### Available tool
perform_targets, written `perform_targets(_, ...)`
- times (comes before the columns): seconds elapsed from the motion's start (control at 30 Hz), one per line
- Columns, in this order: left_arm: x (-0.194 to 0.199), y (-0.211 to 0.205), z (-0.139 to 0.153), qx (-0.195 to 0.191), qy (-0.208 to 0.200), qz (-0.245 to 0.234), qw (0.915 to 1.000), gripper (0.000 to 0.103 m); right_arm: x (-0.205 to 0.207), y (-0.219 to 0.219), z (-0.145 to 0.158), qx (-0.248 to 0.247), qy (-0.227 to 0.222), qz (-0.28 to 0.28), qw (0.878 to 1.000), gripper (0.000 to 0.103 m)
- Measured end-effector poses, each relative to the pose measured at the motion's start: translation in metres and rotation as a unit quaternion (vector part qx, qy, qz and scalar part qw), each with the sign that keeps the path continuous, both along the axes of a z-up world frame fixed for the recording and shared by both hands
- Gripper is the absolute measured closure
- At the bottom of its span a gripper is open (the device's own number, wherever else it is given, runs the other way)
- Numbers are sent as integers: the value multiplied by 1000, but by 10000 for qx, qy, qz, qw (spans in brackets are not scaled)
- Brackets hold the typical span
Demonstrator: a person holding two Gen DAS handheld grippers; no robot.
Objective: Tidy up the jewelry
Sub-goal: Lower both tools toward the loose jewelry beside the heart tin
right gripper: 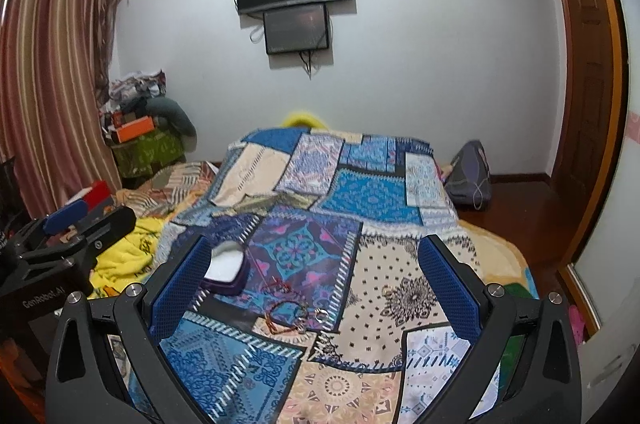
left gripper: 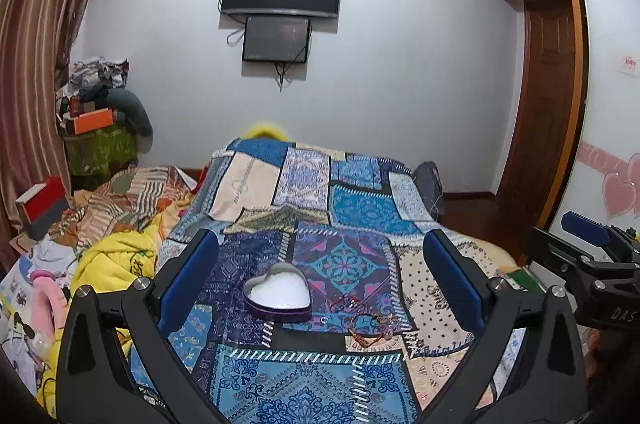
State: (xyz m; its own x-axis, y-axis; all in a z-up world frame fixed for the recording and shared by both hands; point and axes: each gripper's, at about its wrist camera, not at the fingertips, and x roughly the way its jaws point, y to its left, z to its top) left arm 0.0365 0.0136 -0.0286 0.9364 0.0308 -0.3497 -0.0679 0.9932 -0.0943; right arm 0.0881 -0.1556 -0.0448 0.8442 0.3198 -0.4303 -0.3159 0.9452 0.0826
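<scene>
A bed covered by a patchwork quilt [left gripper: 360, 199] fills both views, and every place below is given relative to the heart-shaped tin that lies open on it. The tin [left gripper: 277, 294] is seen toward the near end of the quilt, its lid absent and its pale lining exposed; in the right wrist view it [right gripper: 224, 270] is partly hidden behind a blue finger pad. Nothing can be made out inside it, so the tin is judged to be unfilled.

Above the tin, the left gripper [left gripper: 320, 280] is held with its jaws spread wide and nothing between them. To the tin's right, the right gripper [right gripper: 316, 284] is likewise held wide apart and unloaded, hovering over the quilt.

Just beside the tin on its right, the jewelry is still scattered on the cloth. A red cord bracelet [right gripper: 286, 314] with small beads is laid loose there, seen also in the left view [left gripper: 370, 330]. A thin red strand [right gripper: 276, 282] lies between the bracelet and the tin. Two silver rings [right gripper: 320, 315] rest just right of the bracelet, and a further small ring [right gripper: 386, 290] lies farther right, well apart from the tin.

The task is therefore judged to be at its very beginning: no piece has been gripped or boxed, and every piece remains to be moved into the tin.
</scene>
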Motion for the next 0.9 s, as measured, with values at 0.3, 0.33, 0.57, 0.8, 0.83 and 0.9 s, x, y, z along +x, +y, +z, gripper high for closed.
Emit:
perform_targets(0.3,39,8,-36,-96,618,86,9980,0,35,1,-45,-266,726,-7,9970,0)
perform_targets(0.33,43,9,-41,-103,701,97,9974,0,38,2,-50,-314,811,10,9962,0)
perform_targets(0.57,71,18,-79,-129,1302,253,9911,0,61,6,-91,-582,1253,197,9902,1)
perform_targets(0.8,90,25,-122,-61,1947,260,9805,0,76,15,-120,-548,1659,682,9823,14)
perform_targets(0.83,91,25,-127,-95,2029,176,9790,0,78,17,-124,-550,1735,786,9802,16)
perform_targets(0.9,94,22,-137,-161,2187,-47,9756,0,84,20,-132,-542,1858,927,9767,22)
